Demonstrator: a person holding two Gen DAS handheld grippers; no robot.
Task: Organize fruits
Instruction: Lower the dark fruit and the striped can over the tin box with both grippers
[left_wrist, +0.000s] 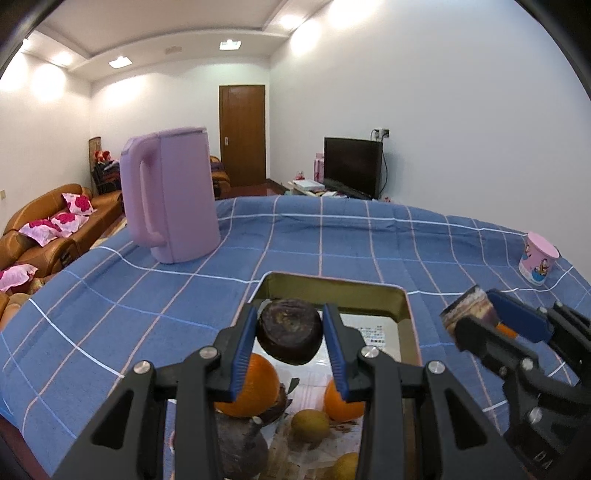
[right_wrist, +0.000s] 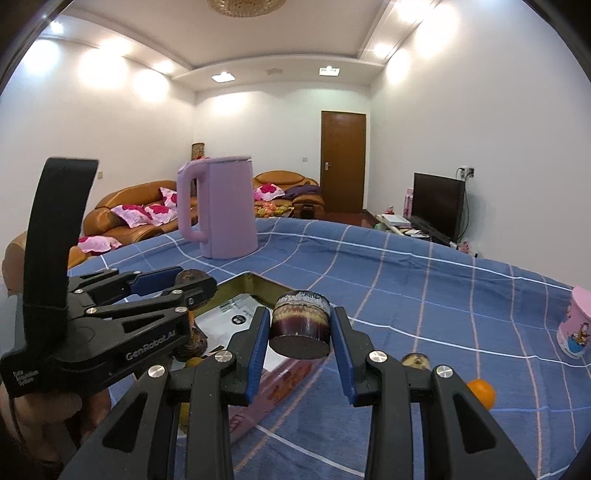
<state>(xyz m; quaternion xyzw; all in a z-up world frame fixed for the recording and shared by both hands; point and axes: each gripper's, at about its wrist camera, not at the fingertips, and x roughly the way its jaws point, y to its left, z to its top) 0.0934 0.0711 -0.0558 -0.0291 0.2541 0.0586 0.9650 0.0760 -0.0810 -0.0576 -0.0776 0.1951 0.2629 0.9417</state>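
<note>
- A dark purple-brown fruit (left_wrist: 289, 331), probably a mangosteen or passion fruit, is clamped between the blue pads of the left gripper (left_wrist: 290, 339) and held above the rectangular metal tin (left_wrist: 402, 306).
- Oranges (left_wrist: 255, 387), small yellowish fruits (left_wrist: 309, 425) and more dark fruit (left_wrist: 240, 443) already lie in the near end of the tin, so the load is best lowered onto the bare far patch rather than on top of the pile.
- A low release is advised: a round fruit let go from height would likely roll or knock the oranges.
- The right gripper (right_wrist: 300, 338) is closed on a cut dark purple piece (right_wrist: 300, 325), flat face down, held over the blue checked cloth (right_wrist: 424, 295) just beside the tin's edge.
- The two grippers sit near each other, so one drop at a time is probably safer.
- An orange (right_wrist: 481, 393) and a small brown-topped item (right_wrist: 416, 360) are left on the cloth to the right, half hidden behind the right gripper's finger.
- What the cut piece really is can't be told; the rind pattern is blurry.
- The tin's near end is cut off by the gripper frames, and the printed sheet inside can't be read.
- A lilac kettle (left_wrist: 171, 195) and a pink cartoon cup (left_wrist: 537, 258) are standing well clear.
</note>
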